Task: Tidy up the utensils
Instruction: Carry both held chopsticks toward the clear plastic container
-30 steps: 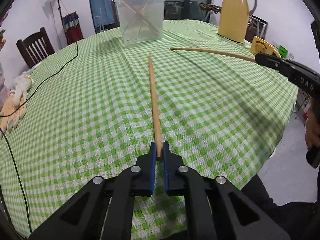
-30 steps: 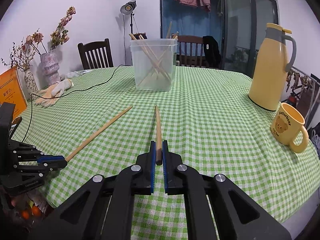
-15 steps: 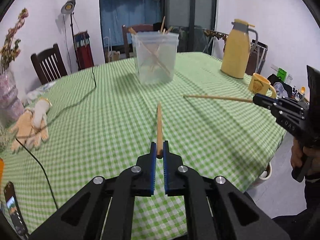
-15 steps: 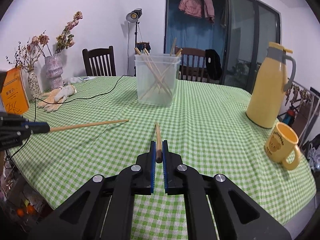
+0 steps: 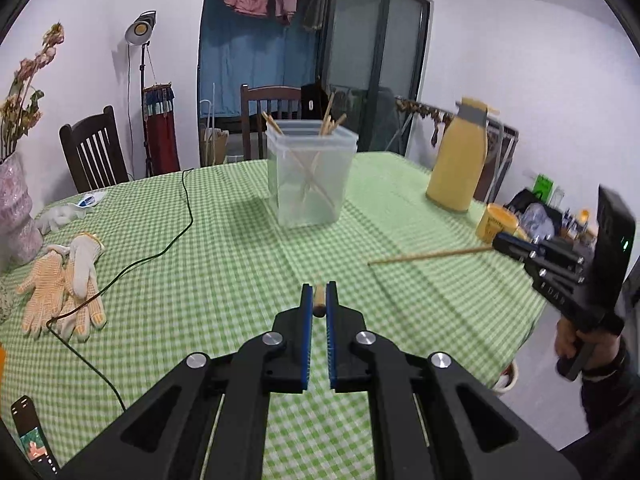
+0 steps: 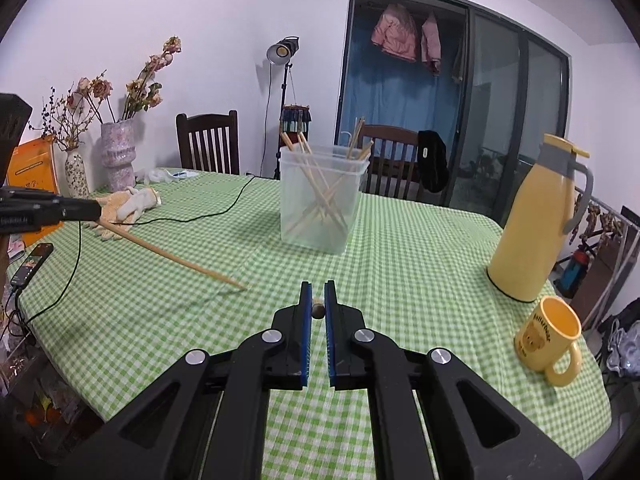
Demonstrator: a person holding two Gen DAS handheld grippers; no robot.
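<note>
Left wrist view: the left hand-held gripper [image 5: 319, 300] has its blue pads closed on a chopstick [image 5: 319, 305], seen end-on above the checked tabletop [image 5: 224, 280]. At the far middle stands a clear tub [image 5: 310, 176] with several chopsticks leaning crossed inside. Far right are a yellow jug [image 5: 458, 160] and a mug [image 5: 496, 222]. At the right edge the right hand-held gripper [image 5: 500, 242], held by a hand [image 5: 576, 344], clamps a second chopstick [image 5: 428, 256] that points left, raised over the cloth. Gloves [image 5: 64, 288] and a black cable [image 5: 160, 248] lie near left.

Right wrist view: the right hand-held gripper [image 6: 318, 306] is closed on its chopstick [image 6: 318, 309], also end-on. The left one [image 6: 86, 212] enters from the left, its chopstick [image 6: 172, 258] slanting down toward the middle, tip just above the cloth.
</note>
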